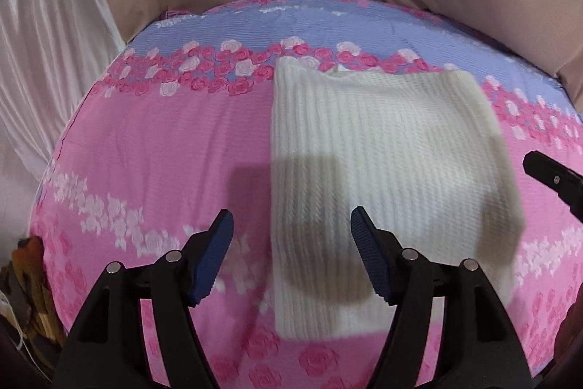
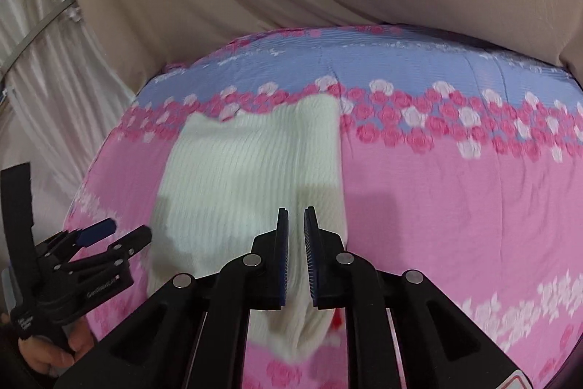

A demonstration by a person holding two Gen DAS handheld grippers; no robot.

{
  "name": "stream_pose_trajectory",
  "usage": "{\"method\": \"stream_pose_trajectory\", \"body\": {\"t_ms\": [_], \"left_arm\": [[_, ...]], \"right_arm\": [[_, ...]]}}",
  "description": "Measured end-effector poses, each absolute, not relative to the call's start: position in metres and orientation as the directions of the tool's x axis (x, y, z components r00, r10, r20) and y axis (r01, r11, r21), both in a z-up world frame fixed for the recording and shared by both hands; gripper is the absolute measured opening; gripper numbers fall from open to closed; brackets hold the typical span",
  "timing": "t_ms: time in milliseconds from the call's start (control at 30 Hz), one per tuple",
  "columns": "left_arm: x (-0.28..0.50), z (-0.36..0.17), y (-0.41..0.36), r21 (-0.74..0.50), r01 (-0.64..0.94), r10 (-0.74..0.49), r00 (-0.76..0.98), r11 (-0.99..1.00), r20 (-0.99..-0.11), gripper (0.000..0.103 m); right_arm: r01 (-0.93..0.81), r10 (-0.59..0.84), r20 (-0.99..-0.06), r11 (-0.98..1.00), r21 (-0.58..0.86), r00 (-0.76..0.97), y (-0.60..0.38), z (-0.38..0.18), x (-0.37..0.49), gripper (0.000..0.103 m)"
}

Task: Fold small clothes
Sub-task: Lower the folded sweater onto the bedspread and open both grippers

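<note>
Floral bedspread [image 1: 153, 148] under white knit [image 1: 382, 148]

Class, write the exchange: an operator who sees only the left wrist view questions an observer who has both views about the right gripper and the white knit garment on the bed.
Operator: My edge shows just one black tip. Is the right gripper open?
Observer: Nearly shut, with only a slim gap between the pads and no cloth in it.
Operator: Does my view hide anything at the white garment's near edge?
Observer: Yes, a small red patch shows beside its near right edge.
</note>
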State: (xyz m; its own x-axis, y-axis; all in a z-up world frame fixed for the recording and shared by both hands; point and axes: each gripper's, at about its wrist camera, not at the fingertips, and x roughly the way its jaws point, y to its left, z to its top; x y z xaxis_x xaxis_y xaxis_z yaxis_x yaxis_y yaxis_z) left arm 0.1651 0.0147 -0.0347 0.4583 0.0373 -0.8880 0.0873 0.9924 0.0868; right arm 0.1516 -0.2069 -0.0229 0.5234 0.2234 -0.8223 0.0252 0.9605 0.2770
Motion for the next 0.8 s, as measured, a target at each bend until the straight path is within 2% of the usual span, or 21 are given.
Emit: {"method": "stream_pose_trajectory", "body": {"t_ms": [133, 200, 367, 567, 667, 800], "left_arm": [[0.191, -0.061, 0.024, 0.084, 0.079, 0.043, 0.42, 0.993, -0.906, 0.071], [0.196, -0.065, 0.027, 0.073, 0.076, 0.035, 0.421, 0.994, -0.906, 0.076], [0.188, -0.051, 0.024, 0.094, 0.081, 0.051, 0.425, 0.992, -0.904, 0.075], [0.154, -0.023, 0.017, 0.084, 0.087, 0.037, 0.445, 0.993, -0.895, 0.074], [0.133, -0.017, 0.01, 0.079, 0.101, 0.025, 0.453, 0.992, -0.891, 0.074], [0.117, -0.024, 0.003, 0.076, 0.102, 0.025, 0.43, 0.992, -0.902, 0.074]], "right_arm": [[0.067, 0.185, -0.887, 0.97, 0.235, 0.424, -0.205, -0.075, 0.189, 0.012], [0.066, 0.181, -0.876, 0.97, 0.234, 0.447, -0.207, -0.083, 0.194, 0.013], [0.13, 0.242, -0.863, 0.936, 0.329, 0.444, -0.223, -0.064, 0.188, 0.012], [0.139, 0.299, -0.805, 0.896, 0.421, 0.512, -0.223, -0.018, 0.119, 0.014], [0.103, 0.314, -0.802, 0.902, 0.419, 0.508, -0.212, -0.014, 0.084, 0.014], [0.07, 0.28, -0.842, 0.934, 0.349, 0.46, -0.202, -0.037, 0.083, 0.014]]}}
